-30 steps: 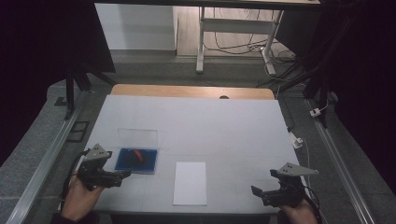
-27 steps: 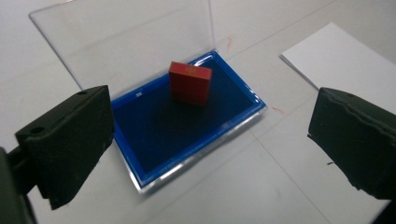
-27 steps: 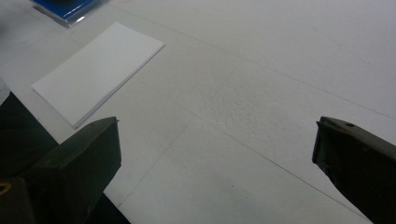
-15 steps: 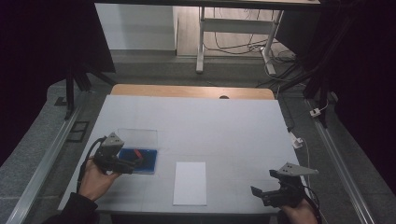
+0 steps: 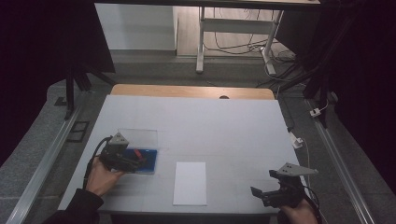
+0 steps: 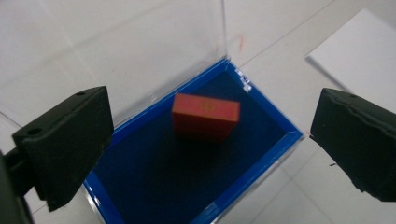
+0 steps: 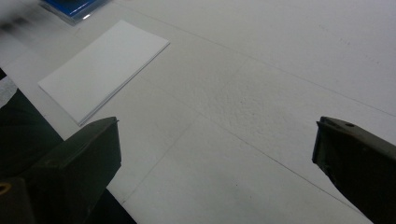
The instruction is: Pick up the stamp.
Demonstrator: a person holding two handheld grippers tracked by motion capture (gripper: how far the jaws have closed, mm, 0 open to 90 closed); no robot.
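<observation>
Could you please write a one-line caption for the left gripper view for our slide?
Open left gripper poised above a small red block lying in a blue-lined clear box on the white table.

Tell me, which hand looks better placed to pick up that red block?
Left. Its open gripper hovers directly above the red block in the blue box; the right gripper waits far off.

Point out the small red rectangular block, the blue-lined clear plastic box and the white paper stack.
Small red rectangular block (image 6: 206, 108), left gripper view, top face.
Blue-lined clear plastic box (image 6: 187, 177), left gripper view, blue floor.
White paper stack (image 5: 190, 183), high view, middle.
</observation>
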